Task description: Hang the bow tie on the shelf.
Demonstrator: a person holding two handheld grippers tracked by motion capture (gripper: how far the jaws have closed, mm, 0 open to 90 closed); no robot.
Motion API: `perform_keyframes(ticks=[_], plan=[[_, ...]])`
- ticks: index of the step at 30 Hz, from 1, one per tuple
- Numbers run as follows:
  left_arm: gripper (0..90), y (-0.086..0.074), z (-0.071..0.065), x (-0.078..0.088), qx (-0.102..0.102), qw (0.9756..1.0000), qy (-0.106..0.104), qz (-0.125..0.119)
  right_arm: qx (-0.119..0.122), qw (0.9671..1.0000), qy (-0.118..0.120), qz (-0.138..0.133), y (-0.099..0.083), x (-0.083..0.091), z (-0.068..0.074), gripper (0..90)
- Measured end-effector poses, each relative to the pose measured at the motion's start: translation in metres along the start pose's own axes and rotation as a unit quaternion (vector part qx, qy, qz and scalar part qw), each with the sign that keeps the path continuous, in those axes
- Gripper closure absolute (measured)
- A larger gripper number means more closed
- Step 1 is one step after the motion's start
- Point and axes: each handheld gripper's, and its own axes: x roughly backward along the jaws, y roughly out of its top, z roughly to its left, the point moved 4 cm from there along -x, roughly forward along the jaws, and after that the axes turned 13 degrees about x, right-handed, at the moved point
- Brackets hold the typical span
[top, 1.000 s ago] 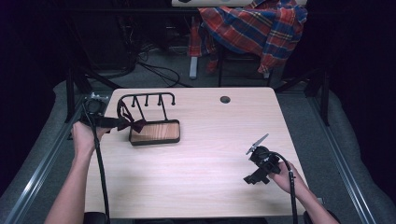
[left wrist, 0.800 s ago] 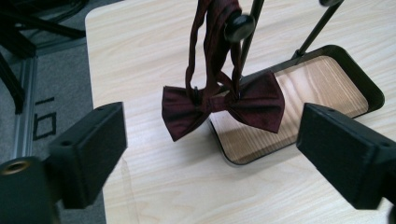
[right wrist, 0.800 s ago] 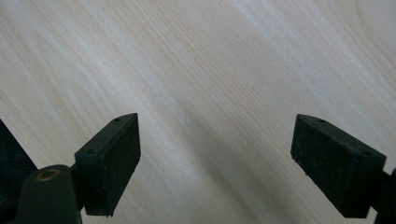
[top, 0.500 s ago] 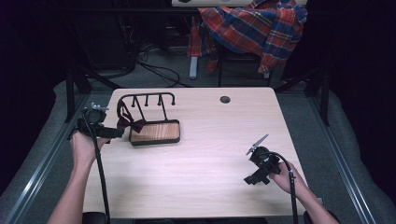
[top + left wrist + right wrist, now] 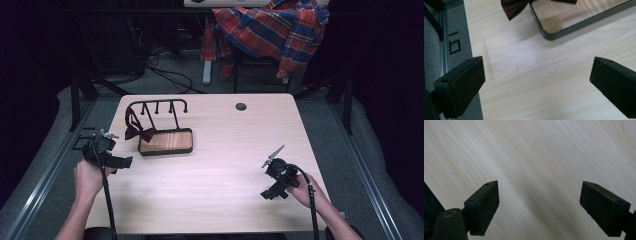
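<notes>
Hanging off the rack (image 5: 159,107) at the high view's upper left, the dark red bow tie (image 5: 136,131) bears no readable label. Left gripper (image 5: 120,162), just opened, hovers released below it; right gripper (image 5: 269,192) rests released at lower right.

The left tool (image 5: 117,161) sits low in the left hand (image 5: 87,176), its jaws spread wide with nothing between them. The right tool (image 5: 272,187), gripped by the right hand (image 5: 305,190), also gapes wide and empty.
</notes>
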Motion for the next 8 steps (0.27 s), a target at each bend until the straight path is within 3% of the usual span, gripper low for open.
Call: perform_keyframes(ticks=[2, 5, 8], plan=[[1.1, -0.006, -0.001, -0.004, 0.007, 0.9999, -0.005, 0.011, 0.004, 1.0, 0.001, 0.006, -0.001, -0.001, 0.0, 15.8], [2.5, -0.013, -0.004, -0.01, 0.002, 0.9996, -0.007, 0.025, 0.006, 0.9999, 0.002, 0.012, -0.002, -0.001, 0.0, 15.9], [3.7, -0.013, -0.004, -0.012, 0.004, 0.9996, -0.013, 0.027, 0.012, 0.9998, -0.001, 0.016, -0.003, 0.001, -0.001, 15.9]])
